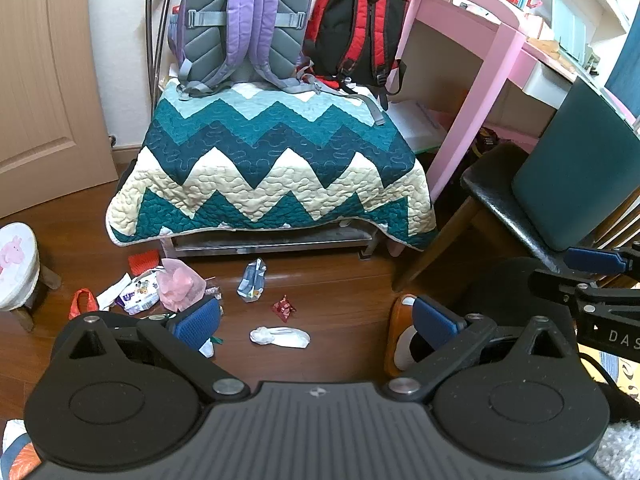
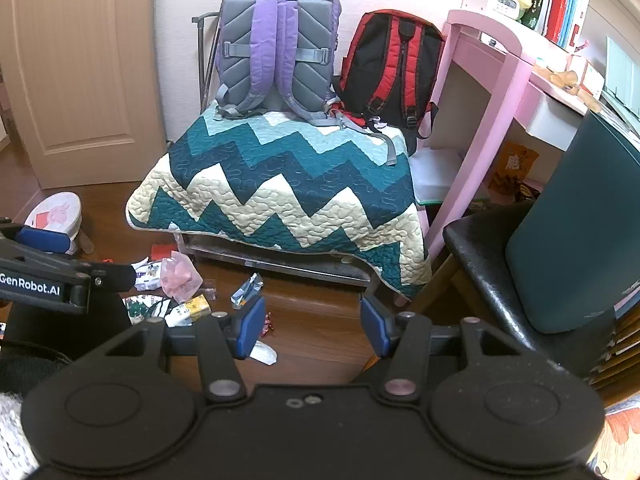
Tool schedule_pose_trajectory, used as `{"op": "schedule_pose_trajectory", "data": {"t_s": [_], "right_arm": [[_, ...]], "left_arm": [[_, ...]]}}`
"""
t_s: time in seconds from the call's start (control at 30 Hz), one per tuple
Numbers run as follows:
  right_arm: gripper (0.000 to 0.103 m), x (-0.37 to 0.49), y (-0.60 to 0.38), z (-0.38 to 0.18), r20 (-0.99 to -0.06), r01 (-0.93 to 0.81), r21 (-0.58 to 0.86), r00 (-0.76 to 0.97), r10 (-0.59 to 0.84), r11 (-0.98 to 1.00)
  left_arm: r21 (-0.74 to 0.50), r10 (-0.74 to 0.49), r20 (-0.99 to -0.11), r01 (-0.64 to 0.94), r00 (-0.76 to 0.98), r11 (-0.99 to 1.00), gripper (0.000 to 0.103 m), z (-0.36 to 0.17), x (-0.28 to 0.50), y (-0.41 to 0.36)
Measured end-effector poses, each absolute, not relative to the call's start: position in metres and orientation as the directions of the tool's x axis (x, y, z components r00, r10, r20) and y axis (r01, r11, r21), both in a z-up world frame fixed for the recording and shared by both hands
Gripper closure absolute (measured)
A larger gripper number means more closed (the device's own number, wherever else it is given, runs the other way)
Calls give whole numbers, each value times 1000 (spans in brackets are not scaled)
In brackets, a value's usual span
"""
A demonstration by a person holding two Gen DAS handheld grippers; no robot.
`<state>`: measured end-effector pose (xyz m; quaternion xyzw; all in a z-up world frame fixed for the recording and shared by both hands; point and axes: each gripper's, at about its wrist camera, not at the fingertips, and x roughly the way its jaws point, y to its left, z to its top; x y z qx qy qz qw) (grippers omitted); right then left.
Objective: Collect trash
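Trash lies scattered on the dark wooden floor in front of a low bench. In the left wrist view I see a white crumpled tissue (image 1: 280, 337), a small red wrapper (image 1: 283, 308), a crushed blue-white carton (image 1: 252, 281), a pink plastic bag (image 1: 179, 285) and a purple-white packet (image 1: 138, 295). My left gripper (image 1: 316, 326) hangs open above the floor, the tissue between and beyond its blue pads, nothing held. My right gripper (image 2: 314, 326) is open too and holds nothing; the tissue (image 2: 264, 352) peeks out by its left pad, and a yellow carton (image 2: 195, 307) lies further left.
A zigzag quilt (image 1: 272, 164) covers the bench, with a purple backpack (image 1: 244, 24) and a red-black backpack (image 1: 360, 28) on it. A pink desk (image 1: 480, 92) and a black chair (image 1: 504, 204) stand right. A small white stool (image 1: 16, 268) sits left by the door.
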<state>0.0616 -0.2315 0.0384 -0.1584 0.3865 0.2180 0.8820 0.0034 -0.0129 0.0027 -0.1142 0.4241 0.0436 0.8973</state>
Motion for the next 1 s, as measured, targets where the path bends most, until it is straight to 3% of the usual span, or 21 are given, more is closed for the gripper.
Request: {"op": "schedule_pose_trajectory", "data": {"t_s": [1.0], "right_arm": [[50,64,-229,38,-749,-513,-117,608,264,851]], "left_arm": [[-188,-37,-767,-169,641,968,0,6,3,-7]]}}
